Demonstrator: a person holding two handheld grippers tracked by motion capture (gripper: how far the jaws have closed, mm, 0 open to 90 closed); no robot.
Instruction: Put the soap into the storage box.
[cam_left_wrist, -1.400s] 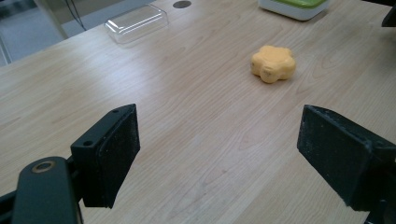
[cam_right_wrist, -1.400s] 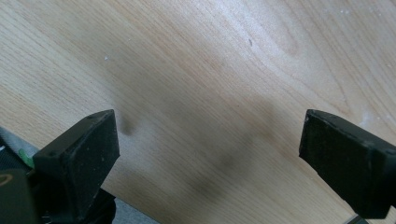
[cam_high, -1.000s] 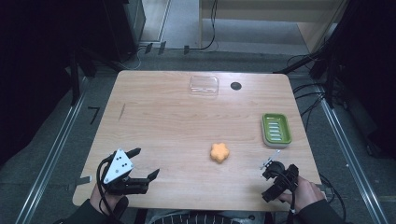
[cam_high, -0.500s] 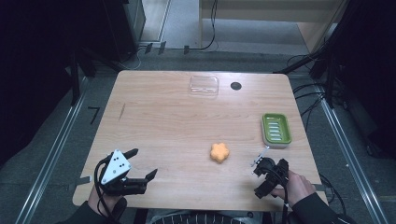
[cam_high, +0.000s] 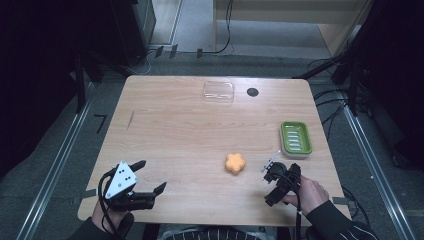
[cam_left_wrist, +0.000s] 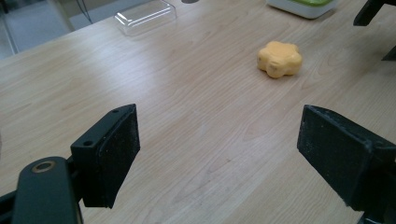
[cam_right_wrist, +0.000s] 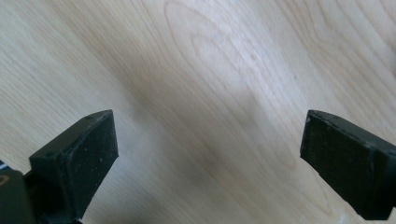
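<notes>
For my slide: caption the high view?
Open right tongs near orange flower-shaped soap; left tongs open.

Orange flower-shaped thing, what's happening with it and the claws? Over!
Left claw open, empty. Right claw open, empty, over bare wood. Orange flower-shaped soft piece flat on the light wooden table, untouched. Nothing between it and the right claw.

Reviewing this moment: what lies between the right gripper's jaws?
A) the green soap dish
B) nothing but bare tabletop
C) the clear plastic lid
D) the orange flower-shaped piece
B: in the right gripper view the right gripper has its jaws wide apart with plain wood of the table between them, while the high view shows the orange flower-shaped piece lying apart on the table, to the gripper's left.
</notes>
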